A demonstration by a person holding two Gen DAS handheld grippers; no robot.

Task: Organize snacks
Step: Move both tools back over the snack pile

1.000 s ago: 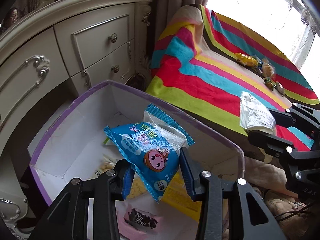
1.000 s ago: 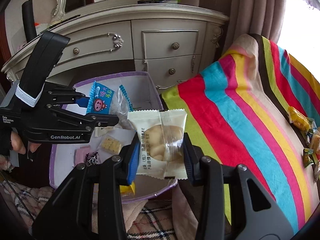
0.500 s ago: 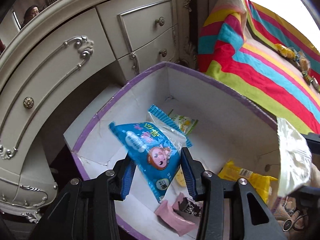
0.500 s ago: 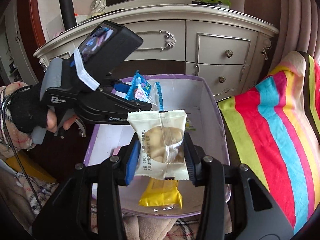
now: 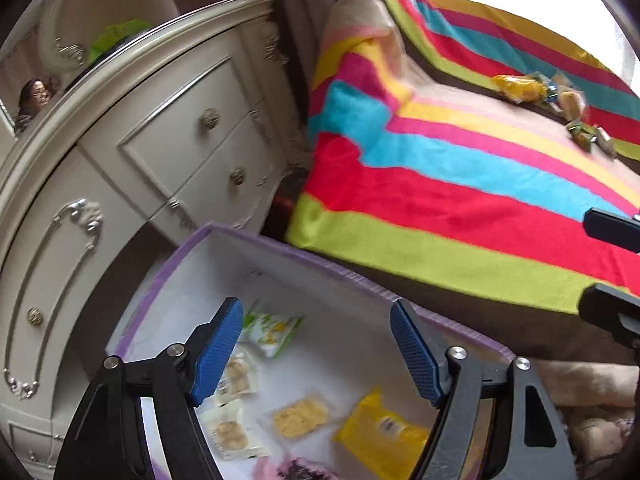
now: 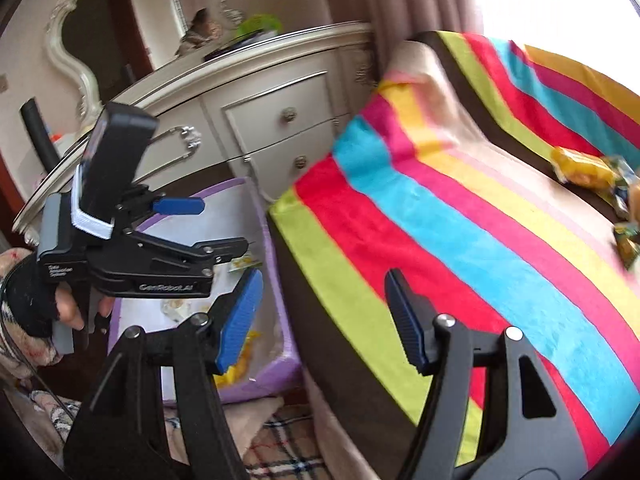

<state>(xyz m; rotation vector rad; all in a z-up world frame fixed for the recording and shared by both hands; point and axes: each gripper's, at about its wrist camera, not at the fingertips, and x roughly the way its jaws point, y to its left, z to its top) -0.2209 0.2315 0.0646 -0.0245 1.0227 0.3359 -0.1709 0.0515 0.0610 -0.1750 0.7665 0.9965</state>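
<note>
My left gripper (image 5: pixel 316 320) hangs over the purple-rimmed white box (image 5: pixel 320 265), jaws opening with nothing between them. Inside the box lie a green-and-white packet (image 5: pixel 272 328), several clear biscuit packets (image 5: pixel 300 416) and a yellow packet (image 5: pixel 380 436). My right gripper (image 6: pixel 324 284) is over the edge of the striped blanket (image 6: pixel 460 240), jaws opening and empty. In the right wrist view the left gripper (image 6: pixel 216 226) shows above the box (image 6: pixel 282 360), held by a gloved hand. More snacks (image 5: pixel 520 86) (image 6: pixel 580 168) lie far off on the blanket.
A cream dresser (image 5: pixel 172 140) with knobbed drawers stands behind the box, a mirror (image 6: pixel 80 60) above it. Curtains (image 6: pixel 400 8) hang by a bright window. The bed's side rises right beside the box. Plaid cloth (image 6: pixel 280 440) lies below.
The left gripper let go of the blue packet and the right let go of the bun packet; both jaws spread wide. Both views swung from the box toward the bed.
</note>
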